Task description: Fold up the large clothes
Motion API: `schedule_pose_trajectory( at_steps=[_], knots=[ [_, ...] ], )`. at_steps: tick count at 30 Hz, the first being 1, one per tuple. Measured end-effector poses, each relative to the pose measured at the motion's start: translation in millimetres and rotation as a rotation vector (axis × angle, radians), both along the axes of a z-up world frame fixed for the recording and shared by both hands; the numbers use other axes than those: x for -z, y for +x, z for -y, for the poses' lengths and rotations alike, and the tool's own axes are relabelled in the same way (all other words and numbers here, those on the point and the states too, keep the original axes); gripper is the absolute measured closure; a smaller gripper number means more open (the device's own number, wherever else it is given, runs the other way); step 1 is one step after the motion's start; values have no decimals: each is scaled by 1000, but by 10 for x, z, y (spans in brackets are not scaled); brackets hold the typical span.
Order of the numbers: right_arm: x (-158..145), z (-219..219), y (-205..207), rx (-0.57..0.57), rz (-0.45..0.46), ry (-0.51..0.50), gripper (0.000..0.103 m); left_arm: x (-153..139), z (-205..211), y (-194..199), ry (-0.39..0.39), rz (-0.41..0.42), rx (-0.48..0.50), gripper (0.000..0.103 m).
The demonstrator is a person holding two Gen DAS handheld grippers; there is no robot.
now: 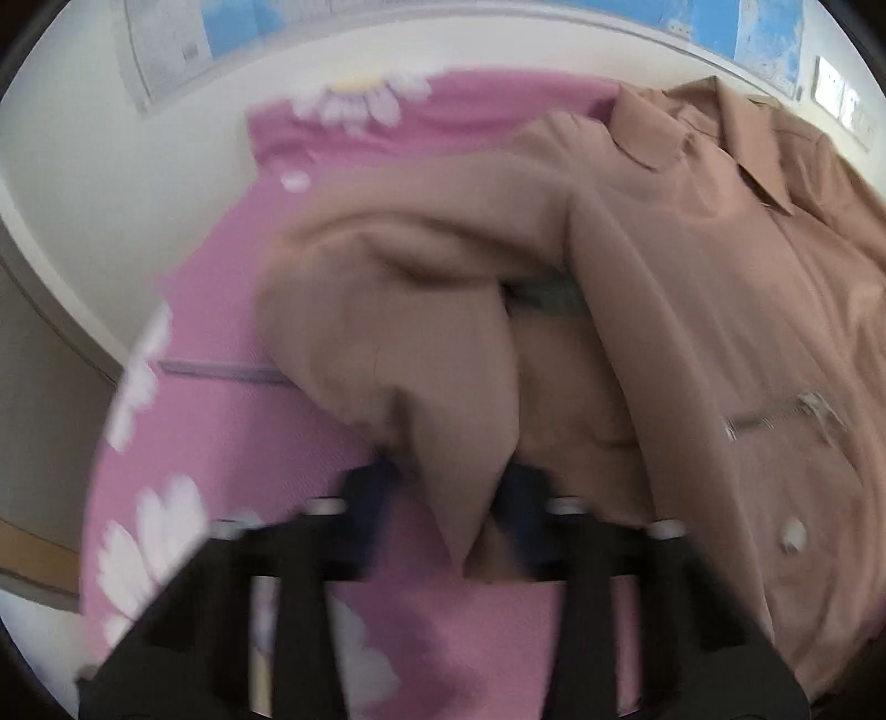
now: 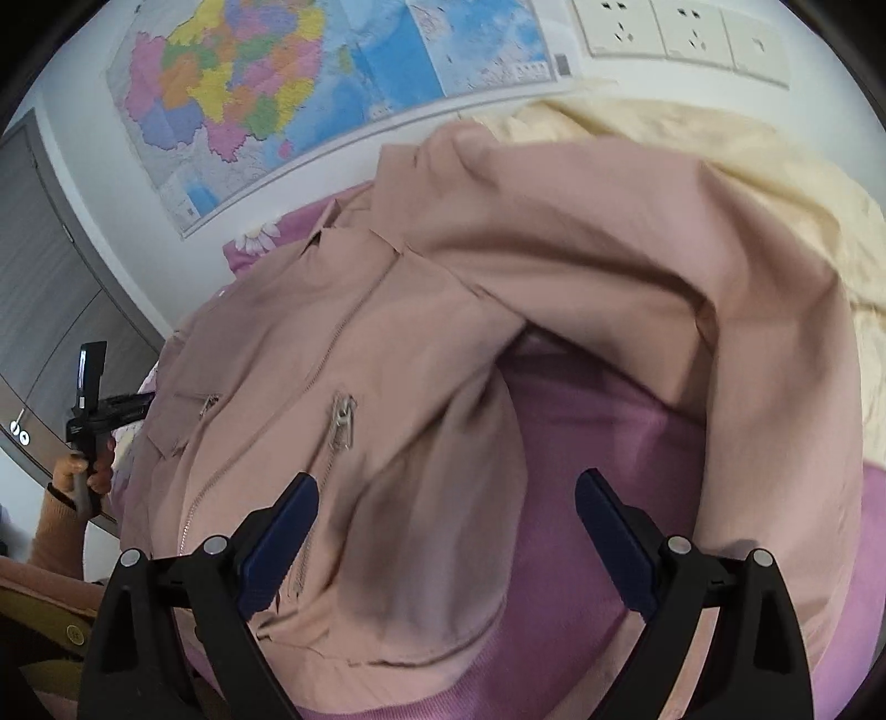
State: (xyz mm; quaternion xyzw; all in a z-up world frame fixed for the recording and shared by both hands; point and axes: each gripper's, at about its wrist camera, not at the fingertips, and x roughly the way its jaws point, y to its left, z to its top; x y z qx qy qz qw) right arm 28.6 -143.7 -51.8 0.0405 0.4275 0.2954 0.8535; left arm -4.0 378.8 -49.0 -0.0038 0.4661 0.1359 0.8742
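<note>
**Jacket half spread on the pink blanket**

Jacket (image 2: 421, 343), a dusty-pink one with a collar and zips, lies on a pink blanket (image 1: 232, 399) with white daisies. The front is up, and a zip pull (image 2: 342, 421) shows near the middle. One sleeve (image 1: 387, 310) is lifted and bent back toward the left claw (image 1: 451, 487), and the cloth there is bunched.

The left claw is closed on a fold of this sleeve; a point of cloth hangs down between its blue pads (image 1: 376, 498). The picture from this side is blurred, so finer detail is not clear.

The right claw (image 2: 446, 501) stands wide apart above the jacket's lower part and holds nothing. The other sleeve (image 2: 692, 310) makes an arch in front of it, with the blanket visible under the arch.

In the right view a hand (image 2: 83, 471) in an orange sleeve holds the left device at the far left. A cream sheet (image 2: 720, 138) lies behind the jacket. A coloured map (image 2: 277, 83) and sockets (image 2: 681, 33) are on the wall.
</note>
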Motion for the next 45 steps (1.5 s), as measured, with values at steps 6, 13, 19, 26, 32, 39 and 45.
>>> schedule_pose_trajectory(
  at_steps=[6, 13, 19, 26, 32, 39, 45],
  knots=[
    [-7, 38, -174, -28, 15, 3, 12, -543, -575, 59, 447, -10, -410, 47],
    [31, -82, -322, -65, 55, -86, 12, -527, -64, -460, -93, 111, 16, 21],
    [152, -412, -393, -137, 149, -270, 12, 25, 864, -561, -398, -13, 380, 14],
    [210, -374, -323, -153, -9, -142, 89, 32, 1010, -429, -407, 27, 358, 84],
    [-456, -242, -918, -403, -59, 305, 91, -740, 546, -847, -487, 255, 304, 99],
    [184, -145, -790, -249, -278, -65, 53, -903, 559, -1018, -278, 233, 322, 33],
    [-452, 34, -569, -166, -38, -112, 27, -1184, 260, -822, -163, 312, 251, 28]
  ],
)
